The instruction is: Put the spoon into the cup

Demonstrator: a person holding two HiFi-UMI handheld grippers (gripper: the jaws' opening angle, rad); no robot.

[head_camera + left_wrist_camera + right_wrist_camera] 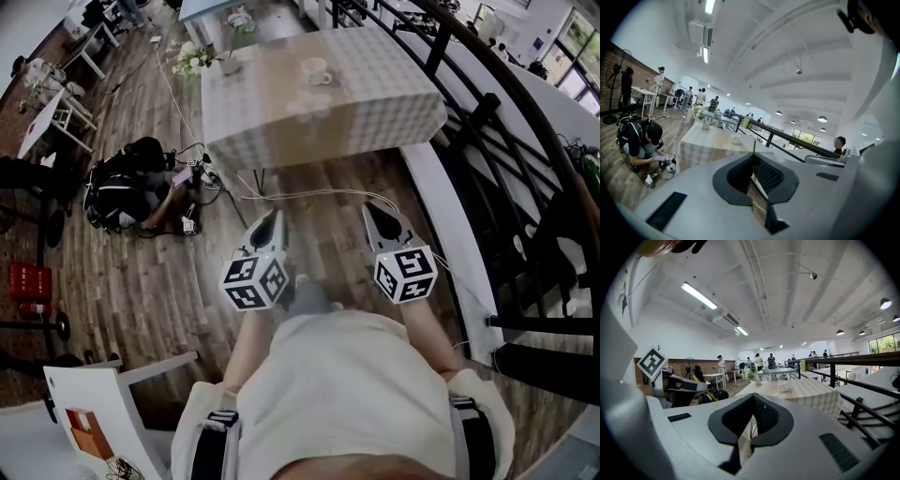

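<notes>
Wooden floor [122, 281], checked-cloth table [375, 108]

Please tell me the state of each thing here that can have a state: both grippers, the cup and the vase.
Left gripper: fingers shut, empty.
Right gripper: fingers shut, empty.
Cup: upright on the table.
Vase: upright, holding flowers.

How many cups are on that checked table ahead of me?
1. The white cup sits on a saucer near the middle of the table's far half, right of the flower vase. Small things could go unseen at this distance.
</notes>
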